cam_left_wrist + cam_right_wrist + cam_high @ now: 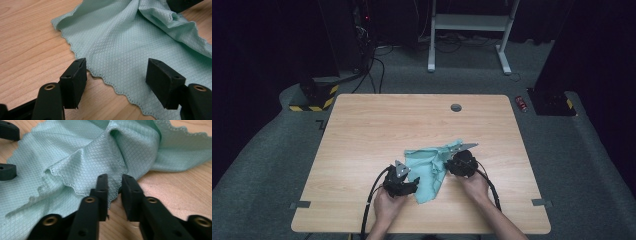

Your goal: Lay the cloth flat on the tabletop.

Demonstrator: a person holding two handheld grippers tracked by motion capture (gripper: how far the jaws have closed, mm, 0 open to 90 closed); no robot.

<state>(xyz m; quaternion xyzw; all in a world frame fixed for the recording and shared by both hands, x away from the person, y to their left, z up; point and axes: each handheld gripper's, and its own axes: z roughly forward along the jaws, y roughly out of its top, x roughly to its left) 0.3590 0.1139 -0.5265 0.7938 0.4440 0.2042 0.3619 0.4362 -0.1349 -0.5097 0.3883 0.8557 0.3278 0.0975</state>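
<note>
A crumpled mint-green cloth lies on the wooden table, right of centre near the front. My left gripper rests at the cloth's left side. In the left gripper view it is open wide, its jaws astride the cloth's scalloped edge, which lies flat. My right gripper is at the cloth's right side. In the right gripper view its jaws stand a narrow gap apart with a raised corner fold of the cloth between them, and the pads do not press on it.
A round cable hole sits at the table's far edge. On the floor beyond are a white desk frame, cables, a red can and black stands with yellow-striped feet. Bare wood surrounds the cloth.
</note>
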